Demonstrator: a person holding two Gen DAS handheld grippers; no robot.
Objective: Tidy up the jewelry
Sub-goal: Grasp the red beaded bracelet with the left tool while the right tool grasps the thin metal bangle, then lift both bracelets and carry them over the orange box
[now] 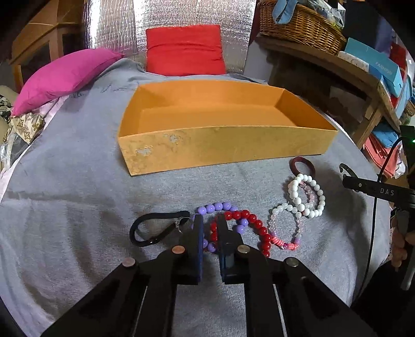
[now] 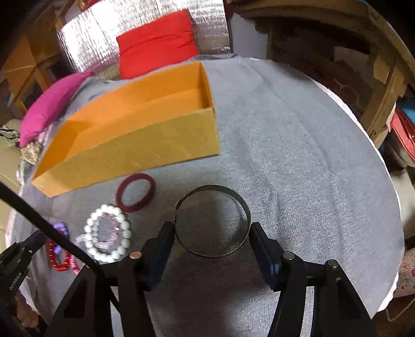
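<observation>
An open orange box [image 1: 225,145] [image 2: 145,147] sits on the grey cloth. In front of it lie bracelets: purple beads [image 1: 218,206], red beads [image 1: 255,225], a clear and pink one [image 1: 285,233], white pearls [image 1: 308,197] [image 2: 109,233], a maroon ring [image 1: 302,166] [image 2: 136,191] and a black band [image 1: 153,228]. My left gripper [image 1: 210,225] is narrowly closed around the purple and red beads. My right gripper [image 2: 211,233] is open, its fingers on either side of a dark metal cuff bangle [image 2: 212,220] lying flat.
A pink cushion [image 1: 64,75] and a red cushion [image 1: 184,50] lie behind the box. Wooden shelving with a wicker basket [image 1: 298,23] stands at the right. The cloth's edge [image 2: 384,207] curves down the right side.
</observation>
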